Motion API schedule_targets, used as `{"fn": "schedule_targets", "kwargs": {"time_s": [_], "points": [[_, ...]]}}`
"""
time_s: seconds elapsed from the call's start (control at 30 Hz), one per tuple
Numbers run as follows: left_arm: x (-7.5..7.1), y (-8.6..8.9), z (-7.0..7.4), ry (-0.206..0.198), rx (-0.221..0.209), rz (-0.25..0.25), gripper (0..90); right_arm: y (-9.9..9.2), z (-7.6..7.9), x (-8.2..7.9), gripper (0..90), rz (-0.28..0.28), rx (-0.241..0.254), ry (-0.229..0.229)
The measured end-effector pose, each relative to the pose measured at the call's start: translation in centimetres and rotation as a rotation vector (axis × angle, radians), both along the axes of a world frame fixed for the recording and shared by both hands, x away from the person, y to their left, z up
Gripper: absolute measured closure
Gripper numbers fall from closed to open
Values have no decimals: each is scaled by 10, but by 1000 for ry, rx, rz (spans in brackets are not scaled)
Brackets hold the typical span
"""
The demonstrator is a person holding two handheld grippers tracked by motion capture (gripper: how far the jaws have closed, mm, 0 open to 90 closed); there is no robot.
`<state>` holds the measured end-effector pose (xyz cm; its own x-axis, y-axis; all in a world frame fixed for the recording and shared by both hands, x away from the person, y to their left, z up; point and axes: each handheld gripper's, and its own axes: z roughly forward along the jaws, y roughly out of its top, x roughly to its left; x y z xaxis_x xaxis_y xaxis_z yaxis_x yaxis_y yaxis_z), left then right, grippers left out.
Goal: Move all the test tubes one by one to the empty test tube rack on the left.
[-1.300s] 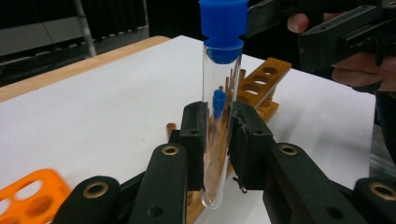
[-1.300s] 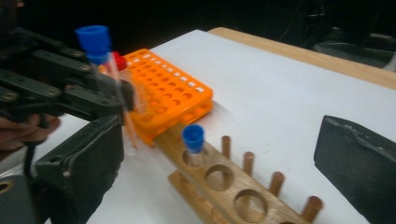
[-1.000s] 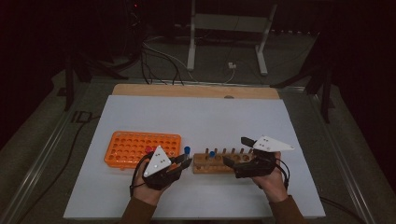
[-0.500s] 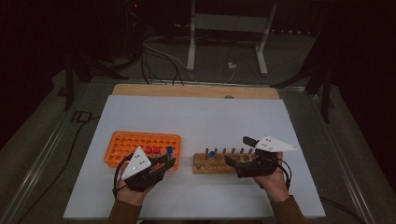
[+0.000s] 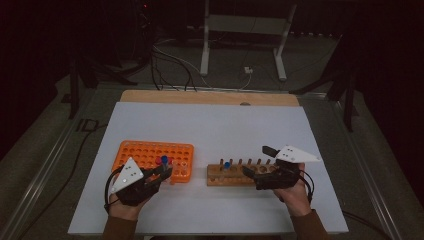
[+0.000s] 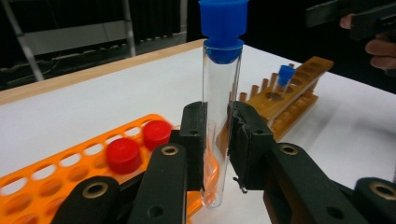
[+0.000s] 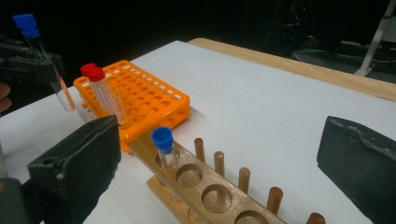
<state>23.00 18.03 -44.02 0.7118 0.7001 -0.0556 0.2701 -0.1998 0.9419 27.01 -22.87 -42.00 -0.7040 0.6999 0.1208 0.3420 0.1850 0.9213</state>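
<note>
While the white worktop (image 5: 210, 125) carries both racks near its front edge, the orange rack (image 5: 150, 155) sits left, the wooden rack (image 5: 235, 176) right. Left gripper (image 6: 215, 140) pinches a blue-capped test tube (image 6: 220, 93) upright at the orange rack's right end; right gripper (image 7: 219, 158) spreads wide around the wooden rack.

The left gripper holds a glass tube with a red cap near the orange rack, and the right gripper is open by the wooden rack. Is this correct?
Not quite. The cap on the tube in the left gripper is blue, not red, as the left gripper view shows. The rest is right.
</note>
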Motion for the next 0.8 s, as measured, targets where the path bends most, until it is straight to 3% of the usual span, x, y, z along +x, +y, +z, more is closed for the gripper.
{"fn": "schedule_targets", "kwargs": {"time_s": [0.37, 0.57, 0.8], "points": [[2, 22, -4, -1, 15, 56, 761, 0, 0, 0, 0, 3, 1, 1], [6, 26, -9, -7, 30, 126, 760, 0, 0, 0, 0, 3, 0, 1], [17, 28, -22, 15, 61, 191, 762, 1, 0, -1, 0, 6, 1, 0]]}}
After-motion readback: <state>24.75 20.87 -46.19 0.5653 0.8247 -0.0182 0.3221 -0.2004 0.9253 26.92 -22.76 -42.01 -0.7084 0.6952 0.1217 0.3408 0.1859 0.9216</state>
